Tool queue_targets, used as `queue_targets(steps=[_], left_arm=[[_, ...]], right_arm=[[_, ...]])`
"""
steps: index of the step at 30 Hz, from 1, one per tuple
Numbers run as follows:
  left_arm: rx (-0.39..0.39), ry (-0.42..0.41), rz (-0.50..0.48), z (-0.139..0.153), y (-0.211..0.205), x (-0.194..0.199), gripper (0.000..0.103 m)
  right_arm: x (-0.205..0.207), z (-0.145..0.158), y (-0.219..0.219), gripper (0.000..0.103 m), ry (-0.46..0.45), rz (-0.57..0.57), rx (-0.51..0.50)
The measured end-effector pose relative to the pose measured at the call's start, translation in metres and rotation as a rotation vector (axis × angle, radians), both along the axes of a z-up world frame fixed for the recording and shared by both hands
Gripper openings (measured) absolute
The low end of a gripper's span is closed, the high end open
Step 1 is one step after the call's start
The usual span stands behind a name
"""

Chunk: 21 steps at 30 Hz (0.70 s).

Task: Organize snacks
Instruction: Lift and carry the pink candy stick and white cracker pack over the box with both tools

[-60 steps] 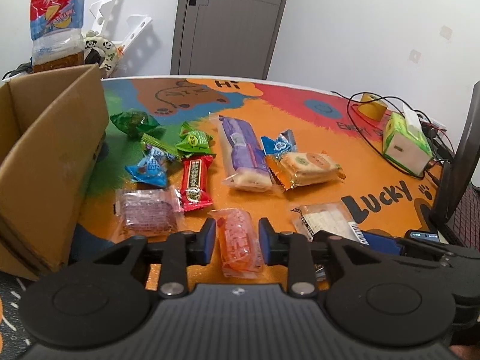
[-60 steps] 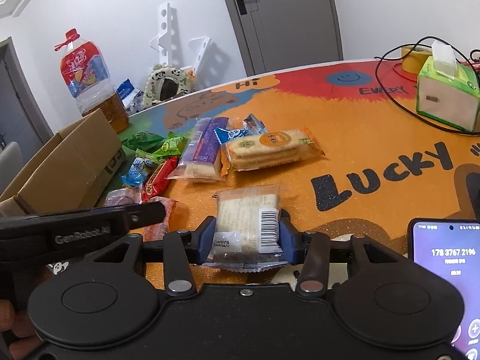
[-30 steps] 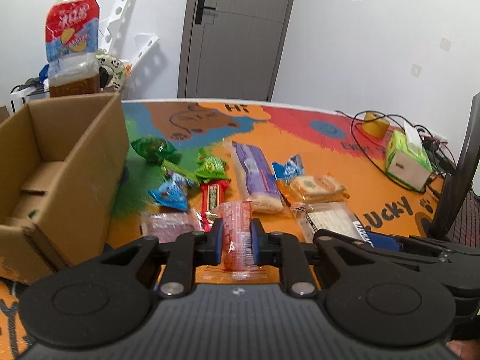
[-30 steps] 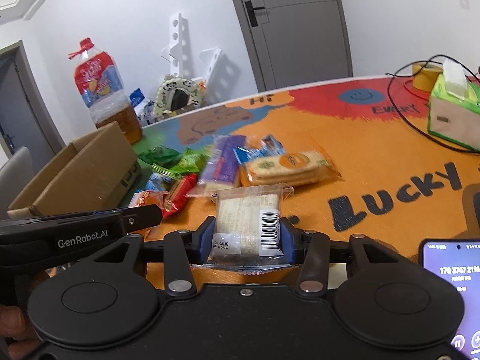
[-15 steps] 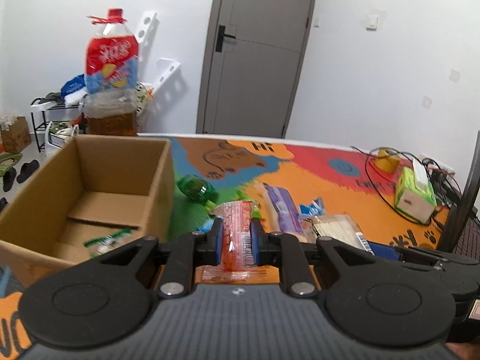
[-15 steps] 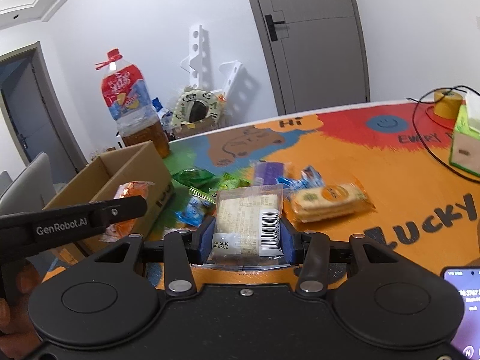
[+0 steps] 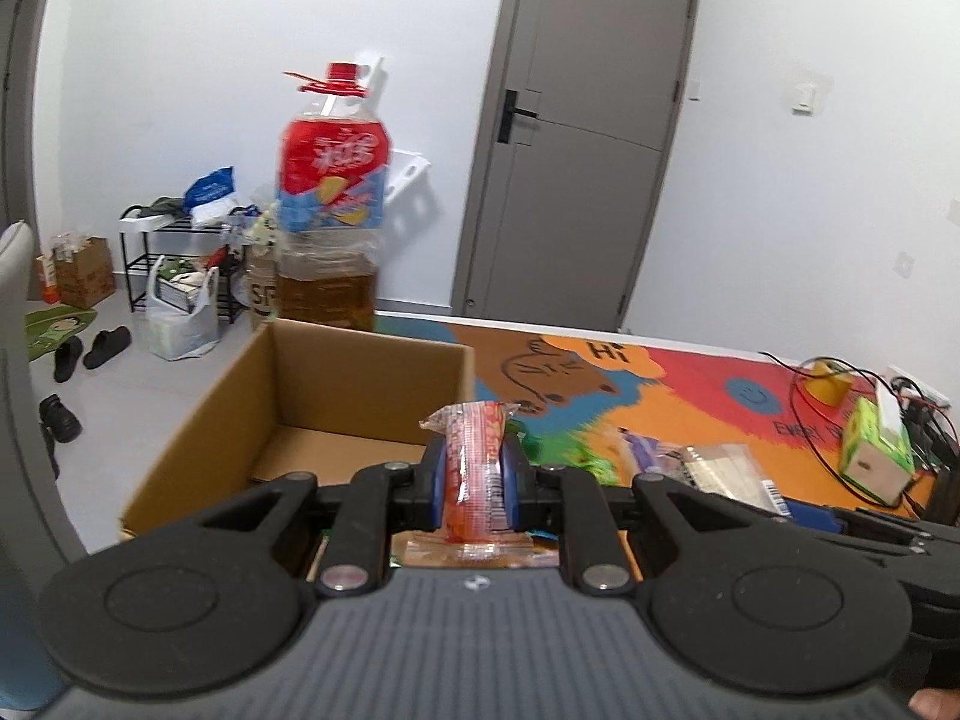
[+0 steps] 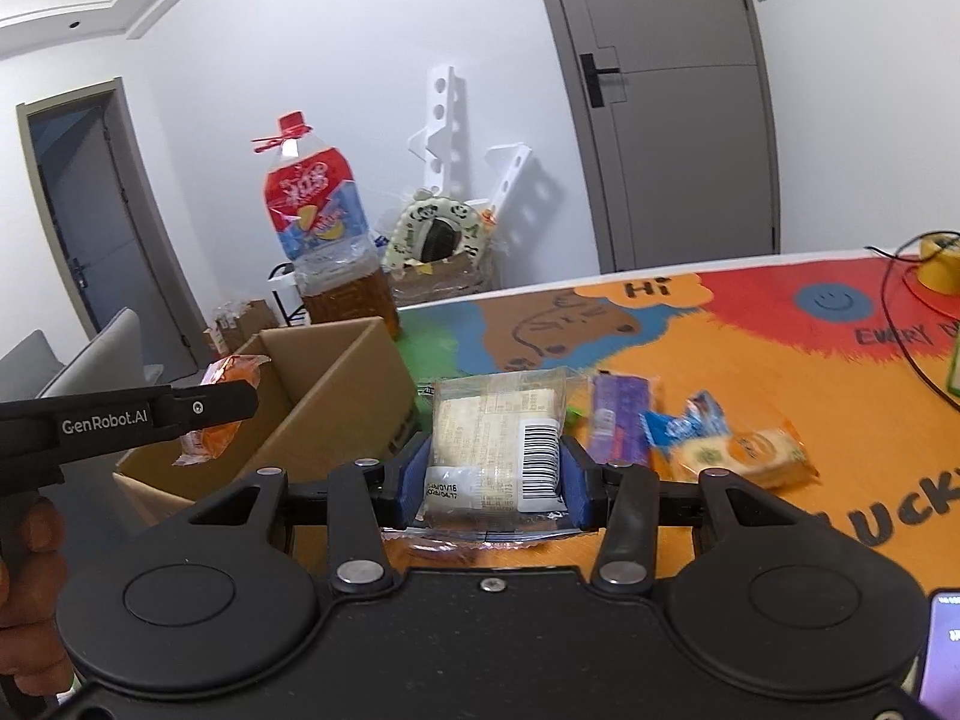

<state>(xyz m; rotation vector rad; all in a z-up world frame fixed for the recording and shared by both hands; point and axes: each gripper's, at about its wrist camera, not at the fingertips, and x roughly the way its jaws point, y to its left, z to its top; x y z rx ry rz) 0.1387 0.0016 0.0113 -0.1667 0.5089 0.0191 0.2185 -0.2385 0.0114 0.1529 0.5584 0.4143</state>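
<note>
The left gripper (image 7: pixel 474 483) clamps an orange snack packet (image 7: pixel 474 462) above the open cardboard box (image 7: pixel 360 396), while the right gripper (image 8: pixel 492 471) pinches a clear wrapped cake (image 8: pixel 495 444) beside it (best released low, well inside the walls).

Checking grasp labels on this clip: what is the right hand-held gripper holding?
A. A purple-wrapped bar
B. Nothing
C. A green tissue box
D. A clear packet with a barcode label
D: in the right wrist view the right hand-held gripper is clamped on the clear packet with a barcode label, its blue pads pressed to both sides, while the purple-wrapped bar lies on the table.
</note>
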Motion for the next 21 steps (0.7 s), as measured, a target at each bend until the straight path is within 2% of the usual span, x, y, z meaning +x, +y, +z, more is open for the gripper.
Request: queue_targets(steps=[11,16,17,21], left_arm=[[-0.007,0.032,0.109,-0.007,0.052,0.012,0.017],[-0.021,0.072,0.134,-0.012,0.069,0.019,0.018],[-0.021,0.075,0.146,-0.012,0.071,0.019,0.021],[-0.025,0.074,0.15,-0.01,0.078,0.015,0.021]], right_arm=[[0.01,0.012,0.04,0.045,-0.022,0.072,-0.015],[0.015,0.017,0.058,0.045,-0.029,0.099,-0.017],[0.016,0.018,0.061,0.045,-0.03,0.104,-0.017],[0.019,0.021,0.075,0.045,-0.033,0.13,-0.022]])
